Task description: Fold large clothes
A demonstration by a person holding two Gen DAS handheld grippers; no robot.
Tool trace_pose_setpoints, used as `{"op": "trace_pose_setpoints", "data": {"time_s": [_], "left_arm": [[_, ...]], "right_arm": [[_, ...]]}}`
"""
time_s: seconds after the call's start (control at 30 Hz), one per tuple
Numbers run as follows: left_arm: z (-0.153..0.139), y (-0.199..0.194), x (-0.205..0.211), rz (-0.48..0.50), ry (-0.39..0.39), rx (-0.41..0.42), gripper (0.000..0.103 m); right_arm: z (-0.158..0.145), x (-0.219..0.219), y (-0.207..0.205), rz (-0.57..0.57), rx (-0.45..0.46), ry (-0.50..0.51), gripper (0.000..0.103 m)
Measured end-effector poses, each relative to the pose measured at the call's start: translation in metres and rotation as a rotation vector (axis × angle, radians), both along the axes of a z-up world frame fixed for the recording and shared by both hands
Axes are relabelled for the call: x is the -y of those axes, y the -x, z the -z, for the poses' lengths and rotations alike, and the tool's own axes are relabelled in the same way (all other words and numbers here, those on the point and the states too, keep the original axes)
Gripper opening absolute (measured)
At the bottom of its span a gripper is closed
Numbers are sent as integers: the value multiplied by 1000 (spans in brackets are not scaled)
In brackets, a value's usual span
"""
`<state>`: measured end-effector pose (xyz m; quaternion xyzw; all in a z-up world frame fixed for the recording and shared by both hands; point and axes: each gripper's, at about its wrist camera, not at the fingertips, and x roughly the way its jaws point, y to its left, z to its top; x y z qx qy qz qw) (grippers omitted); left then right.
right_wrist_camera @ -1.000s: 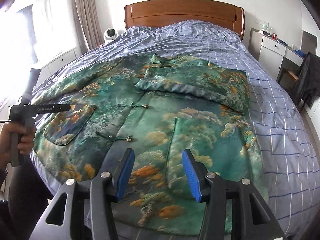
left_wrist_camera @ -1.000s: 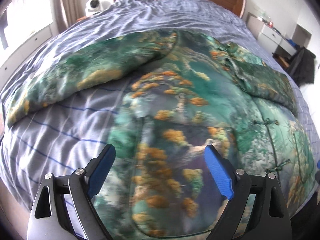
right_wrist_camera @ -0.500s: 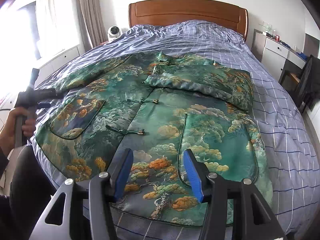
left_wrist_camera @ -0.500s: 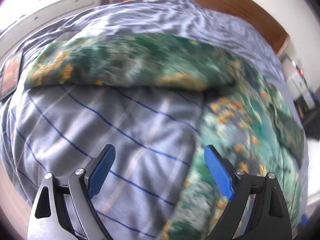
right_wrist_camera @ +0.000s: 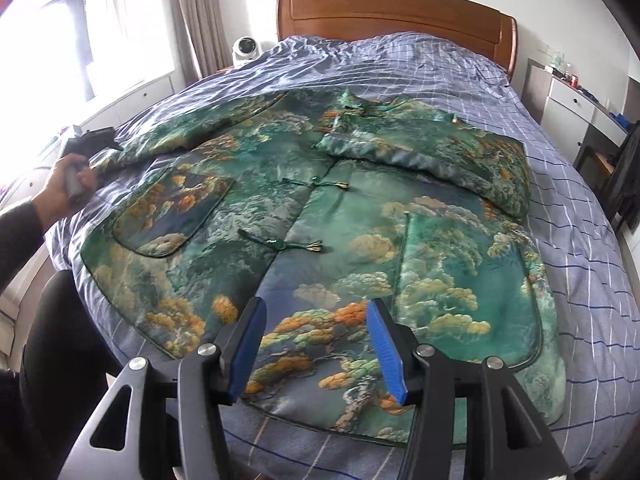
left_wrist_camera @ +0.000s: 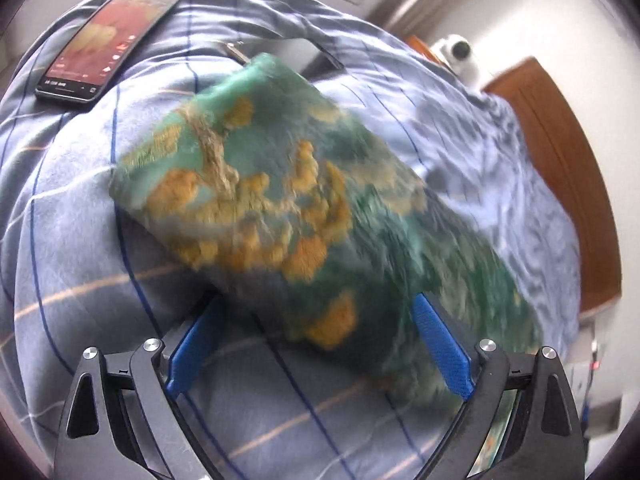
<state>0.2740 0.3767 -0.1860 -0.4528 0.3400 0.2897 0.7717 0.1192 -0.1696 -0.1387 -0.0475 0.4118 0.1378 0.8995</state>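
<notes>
Left wrist view: the left gripper point(left_wrist_camera: 316, 344) stands with its jaws wide apart above the bed point(left_wrist_camera: 80, 264), nothing between the blue pads point(left_wrist_camera: 438, 350). The checked blue duvet cover fills most of the frame. The end of the jacket sleeve point(left_wrist_camera: 256, 200), green with orange pattern, lies flat on it just beyond the fingertips; the picture is blurred here. A phone point(left_wrist_camera: 108, 36) with a lit screen lies on the cover near the bed's edge, well apart from the sleeve. A small white fan point(left_wrist_camera: 460, 56) and the wooden headboard point(left_wrist_camera: 560, 160) stand behind.

Right wrist view: the right gripper point(right_wrist_camera: 316, 344) hovers over the lower hem of the jacket point(right_wrist_camera: 304, 216), jaws apart, clamped on nothing. The jacket lies face up across the bed; its far sleeve is folded over the chest, the near sleeve stretched toward the window side. There a hand point(right_wrist_camera: 66, 182) holds the left gripper at the cuff. White drawers point(right_wrist_camera: 576, 112) stand beside the headboard, curtains point(right_wrist_camera: 196, 20) by the window.
</notes>
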Motion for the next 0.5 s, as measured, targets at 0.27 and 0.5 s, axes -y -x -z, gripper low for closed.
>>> {"op": "trace_pose_setpoints", "data": {"time_s": [0.27, 0.5], "left_arm": [[-16, -10, 8, 49, -142, -10, 13], [-87, -21, 83, 237, -556, -57, 10]], "right_arm": [[0, -9, 3, -29, -9, -2, 53], [0, -8, 5, -31, -17, -38, 53]]}}
